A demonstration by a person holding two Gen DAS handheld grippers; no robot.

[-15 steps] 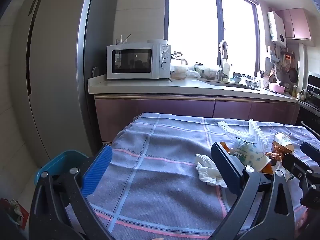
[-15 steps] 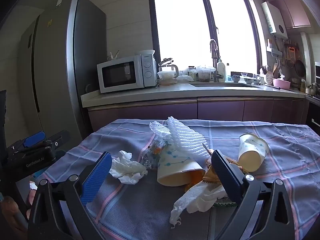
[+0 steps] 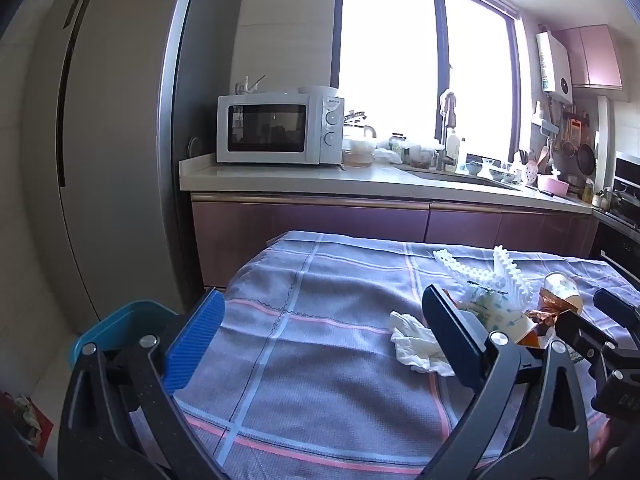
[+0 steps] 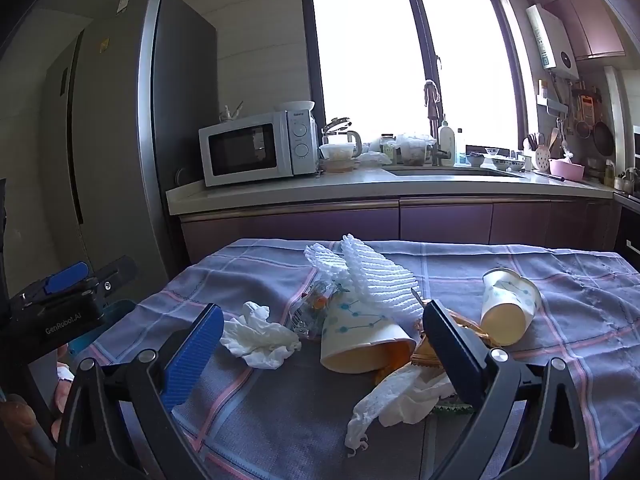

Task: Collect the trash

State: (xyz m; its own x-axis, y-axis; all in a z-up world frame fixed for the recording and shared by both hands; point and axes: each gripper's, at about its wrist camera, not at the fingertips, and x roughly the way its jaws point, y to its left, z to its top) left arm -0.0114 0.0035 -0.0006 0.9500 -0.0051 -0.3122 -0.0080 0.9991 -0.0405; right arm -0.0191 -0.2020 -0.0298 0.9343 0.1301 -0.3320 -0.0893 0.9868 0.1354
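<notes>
White crumpled tissue on plaid-clothed surface, toward left edge, ahead of trash heap | right tongs spread wide, empty, tissue just beyond blue pad | left tongs likewise apart, empty, tissue behind right-hand finger | nearer: right tongs, judged.

Our right gripper hangs wide open above the checked cloth, nothing between its jaws. Ahead we see a crumpled tissue, a tipped paper cup under white foam netting, and a second cup lying just beside gold wrappers.
</notes>
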